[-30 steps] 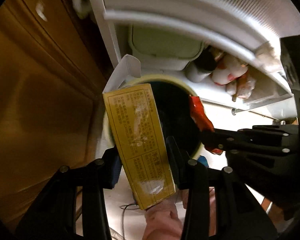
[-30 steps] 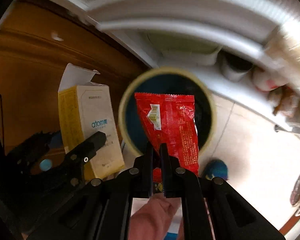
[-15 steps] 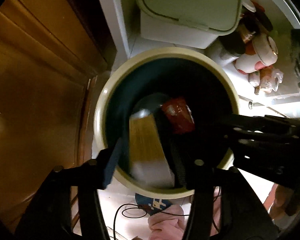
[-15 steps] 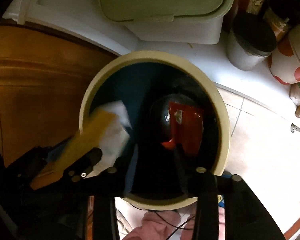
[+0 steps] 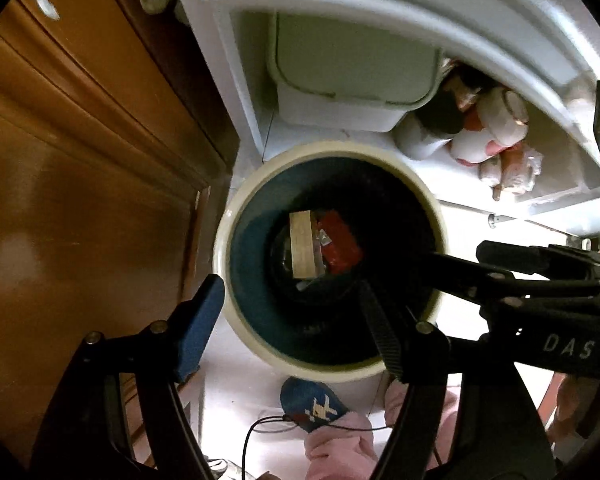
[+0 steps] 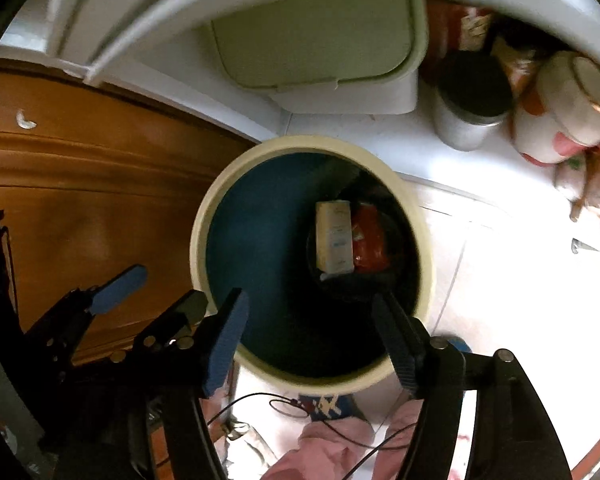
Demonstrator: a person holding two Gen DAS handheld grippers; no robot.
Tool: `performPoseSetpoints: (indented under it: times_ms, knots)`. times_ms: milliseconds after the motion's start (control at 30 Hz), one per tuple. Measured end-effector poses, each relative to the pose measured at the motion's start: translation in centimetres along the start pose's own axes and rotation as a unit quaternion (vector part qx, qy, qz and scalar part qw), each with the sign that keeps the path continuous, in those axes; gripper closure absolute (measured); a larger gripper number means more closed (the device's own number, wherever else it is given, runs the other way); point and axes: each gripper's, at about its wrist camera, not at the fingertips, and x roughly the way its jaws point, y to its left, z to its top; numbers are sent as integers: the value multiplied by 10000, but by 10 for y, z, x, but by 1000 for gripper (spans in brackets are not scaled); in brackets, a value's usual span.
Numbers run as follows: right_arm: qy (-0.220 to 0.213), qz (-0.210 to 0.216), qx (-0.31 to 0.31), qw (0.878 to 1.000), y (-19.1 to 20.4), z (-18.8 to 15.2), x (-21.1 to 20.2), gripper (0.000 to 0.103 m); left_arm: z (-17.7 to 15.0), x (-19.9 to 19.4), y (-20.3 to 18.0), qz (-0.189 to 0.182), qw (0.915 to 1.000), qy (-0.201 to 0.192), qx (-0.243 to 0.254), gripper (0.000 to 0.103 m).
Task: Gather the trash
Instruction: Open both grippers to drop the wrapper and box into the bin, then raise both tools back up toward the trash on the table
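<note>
- Left gripper [image 5: 288,320]: jaws opening, nothing between them, above the bin [image 5: 260,336].
- Right gripper [image 6: 312,336]: jaws opening too, empty, over the bin's near rim.
- Box [image 5: 301,244] and red wrapper [image 5: 340,246] lie side by side at the bin's bottom.

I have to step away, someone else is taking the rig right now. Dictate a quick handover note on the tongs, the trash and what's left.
Left tongs: opening, nothing between them, above the round bin.
Right tongs: opening, also empty, over the same bin.
Trash: the yellow carton and the red snack wrapper lie side by side at the bottom of the bin.
Done: both pieces are in.
Left: no other loose trash shows in either wrist view. Probably lift both tongs clear and look around for more.
</note>
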Motion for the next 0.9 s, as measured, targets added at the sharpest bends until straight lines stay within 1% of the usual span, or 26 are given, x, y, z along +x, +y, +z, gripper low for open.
performPoseSetpoints:
  times_ms: [67,167,267,333,433,567,633,667,700,767,800,900]
  knots:
    - [24,-43,90,9999,-3,-5,-19,31,-1,-26,-4,29,9999,-104,71,35]
    - [59,2,195,9998,1,-15,-50,31,-3,-69,-8,64,9997,-213,61,35]
    - [-130,-26,20,9999,6,-27,-102,31,0,-119,-11,-6,9995,-324,9,35]
    - [-237,-45,-83,9997,16,-36,-135,31,2,-164,-11,-34,9990,-456,10,35]
    - [-435,-18,-216,9988,40,-55,-203,31,5,-228,-13,-106,9979,-634,16,35]
    - [-762,69,-388,9963,67,-73,-294,31,9,-315,-14,-439,9957,-816,-73,35]
    - [-898,112,-457,9948,81,-81,-336,31,13,-361,-17,-550,9936,-991,-27,35]
    - [-961,150,-485,9941,86,-84,-351,31,14,-379,-17,-569,9925,-1085,5,35]
    - [-1058,178,-530,9928,94,-88,-376,31,16,-401,-19,-578,9910,-1205,60,35]
    - [-1250,202,-602,9901,109,-94,-414,31,20,-442,-22,-546,9880,-1435,184,35]
    - [-1356,193,-651,9884,117,-97,-434,31,20,-459,-16,-546,9867,-1513,229,35]
    - [-1725,145,-803,9816,138,-103,-485,31,26,-512,-16,-433,9807,-1868,392,34]
